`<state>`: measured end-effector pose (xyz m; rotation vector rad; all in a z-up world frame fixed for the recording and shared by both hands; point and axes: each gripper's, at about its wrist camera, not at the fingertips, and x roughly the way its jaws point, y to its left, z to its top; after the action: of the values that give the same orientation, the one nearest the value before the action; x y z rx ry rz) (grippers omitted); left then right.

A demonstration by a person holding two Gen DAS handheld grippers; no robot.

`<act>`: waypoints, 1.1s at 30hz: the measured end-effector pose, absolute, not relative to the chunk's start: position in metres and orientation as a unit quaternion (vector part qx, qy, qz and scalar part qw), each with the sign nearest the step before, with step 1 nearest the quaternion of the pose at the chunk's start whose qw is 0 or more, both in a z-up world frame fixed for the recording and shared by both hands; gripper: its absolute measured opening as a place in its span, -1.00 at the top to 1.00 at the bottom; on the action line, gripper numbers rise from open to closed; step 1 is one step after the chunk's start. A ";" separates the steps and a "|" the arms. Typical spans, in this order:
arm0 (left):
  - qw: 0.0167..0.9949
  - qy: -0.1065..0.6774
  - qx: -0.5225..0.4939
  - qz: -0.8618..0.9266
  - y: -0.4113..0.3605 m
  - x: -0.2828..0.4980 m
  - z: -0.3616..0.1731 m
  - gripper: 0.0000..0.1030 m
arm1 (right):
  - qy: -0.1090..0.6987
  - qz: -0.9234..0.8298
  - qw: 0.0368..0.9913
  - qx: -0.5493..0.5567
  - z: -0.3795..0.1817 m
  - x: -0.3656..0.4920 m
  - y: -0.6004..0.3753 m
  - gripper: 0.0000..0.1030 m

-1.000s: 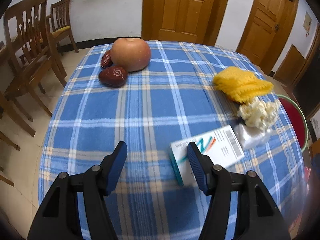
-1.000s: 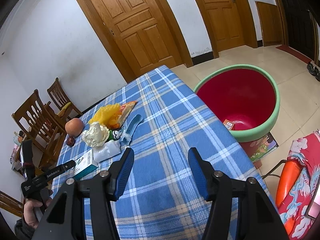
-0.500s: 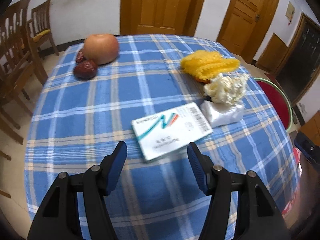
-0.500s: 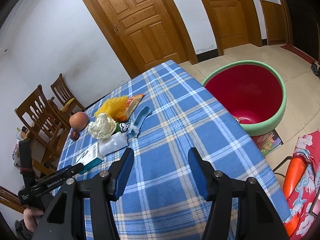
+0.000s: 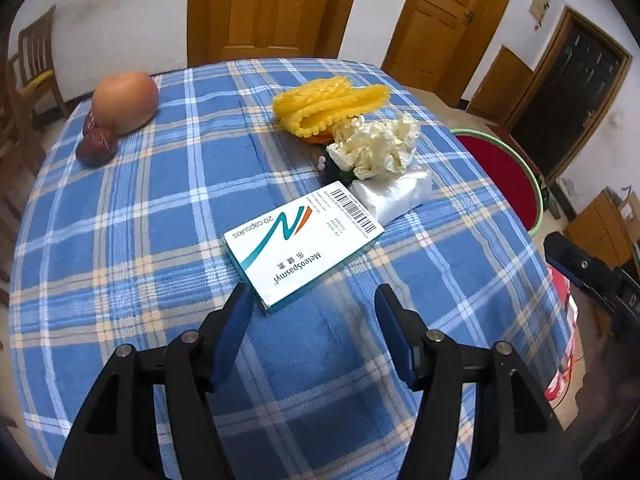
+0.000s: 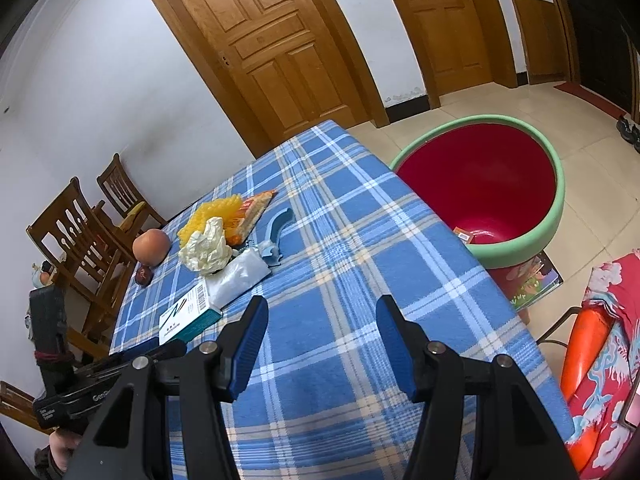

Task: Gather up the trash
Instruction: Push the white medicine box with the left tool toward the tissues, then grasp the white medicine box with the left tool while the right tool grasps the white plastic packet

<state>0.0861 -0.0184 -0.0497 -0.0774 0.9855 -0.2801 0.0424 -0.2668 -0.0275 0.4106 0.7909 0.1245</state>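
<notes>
White flat cardboard medicine box (image 5: 303,240) on blue plaid bench (image 5: 168,184), now centred just ahead of left tongs (image 5: 312,312) after swing across. Both tongs half-open, empty; right tongs (image 6: 320,334) unmoved. Pickup pending.

I am carrying black tongs (image 5: 312,304) and matching tongs (image 6: 320,316), both wearing ribbed blue pads (image 5: 234,320) and silver screws.

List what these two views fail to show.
- Basin: left wrist view cuts it at the table edge; in the right wrist view its contents are too small to identify.
- Dark item: mostly hidden under the crumpled paper.
- Box: fine print unreadable.
</notes>
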 end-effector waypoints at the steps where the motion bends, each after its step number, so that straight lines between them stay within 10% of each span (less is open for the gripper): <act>1: 0.873 0.469 -0.030 -0.130 -0.019 0.087 -0.048 -0.24 | 0.383 0.060 0.900 0.200 -0.029 0.042 -0.267 -0.15; 22: 0.871 0.454 0.106 -0.153 -0.044 0.121 -0.057 -0.53 | 0.394 0.061 0.895 0.201 -0.035 0.049 -0.267 -0.15; 26: 0.874 0.446 0.119 -0.155 -0.050 0.117 -0.056 -0.17 | 0.395 0.062 0.894 0.202 -0.036 0.049 -0.267 -0.15; 33: 0.877 0.443 0.088 -0.164 -0.053 0.102 -0.049 -0.14 | 0.394 0.066 0.895 0.200 -0.035 0.051 -0.266 -0.15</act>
<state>0.1016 -0.0527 -0.0486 0.1846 0.9235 -0.3422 0.0511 -0.2665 -0.0346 0.4155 0.8160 0.1360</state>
